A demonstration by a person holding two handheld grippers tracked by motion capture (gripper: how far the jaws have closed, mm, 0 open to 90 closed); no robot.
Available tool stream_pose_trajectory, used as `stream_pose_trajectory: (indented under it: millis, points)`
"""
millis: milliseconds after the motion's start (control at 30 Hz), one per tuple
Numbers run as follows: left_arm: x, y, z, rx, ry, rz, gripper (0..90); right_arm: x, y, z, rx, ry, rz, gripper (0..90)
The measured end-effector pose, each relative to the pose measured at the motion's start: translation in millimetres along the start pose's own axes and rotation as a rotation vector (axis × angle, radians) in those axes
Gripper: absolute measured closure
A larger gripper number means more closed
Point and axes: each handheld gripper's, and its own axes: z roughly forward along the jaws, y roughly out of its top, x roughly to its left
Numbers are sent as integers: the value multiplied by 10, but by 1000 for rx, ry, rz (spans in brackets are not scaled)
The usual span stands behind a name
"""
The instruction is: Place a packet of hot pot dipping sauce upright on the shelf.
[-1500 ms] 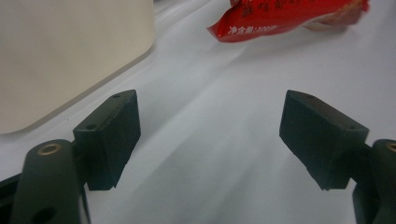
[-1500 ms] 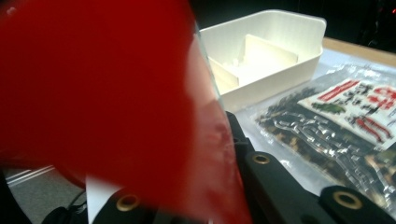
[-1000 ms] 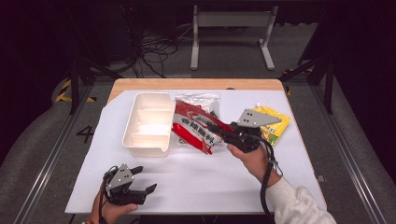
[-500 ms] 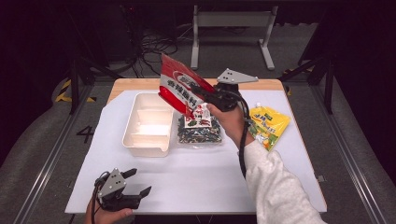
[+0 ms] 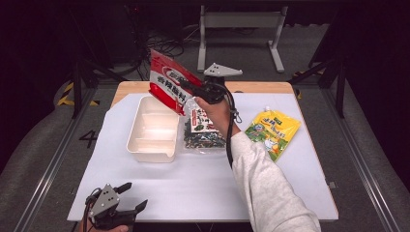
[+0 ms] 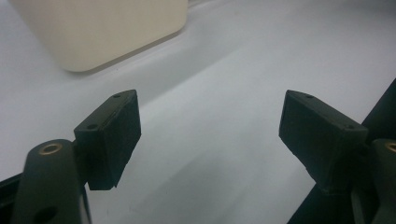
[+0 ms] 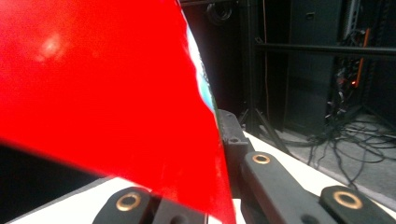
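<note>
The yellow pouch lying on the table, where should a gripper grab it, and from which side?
Probably by its far top edge, coming down from above. The yellow pouch lies flat and tilted on the white table, so only a thin sealed edge gives the jaws something to pinch. The spout end toward the back looks stiffest. Nothing stands against it, and the open left gripper is free.

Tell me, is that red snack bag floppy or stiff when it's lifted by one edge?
Probably fairly stiff: the red bag, pinched at one edge by the right gripper, stands out slanted above the white tray without drooping. It looks light for its size. Its glossy film may be slippery.
</note>
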Motion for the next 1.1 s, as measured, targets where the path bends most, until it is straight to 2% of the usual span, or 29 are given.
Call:
stream_pose_trajectory:
  millis: [100, 400, 700, 833, 900, 1100]
  points:
    - [-7, -20, -40, 1, 4, -1, 217, -45, -58, 115, 5, 2, 15, 896]
    - [-28, -70, -89, 11, 6, -6, 217, -106, -185, 335, 53, -32, 3, 895]
    - [-30, -73, -87, 13, -2, -6, 217, -105, -226, 439, 33, -5, 1, 894]
    - [-31, -66, -82, 13, -4, -4, 217, -108, -218, 441, 23, -9, -10, 895]
    - [-33, -61, -74, 13, -7, -2, 217, -110, -211, 453, 6, 0, 4, 894]
    - [-32, -58, -62, 16, -21, 6, 216, -89, -217, 568, 7, -3, -14, 894]
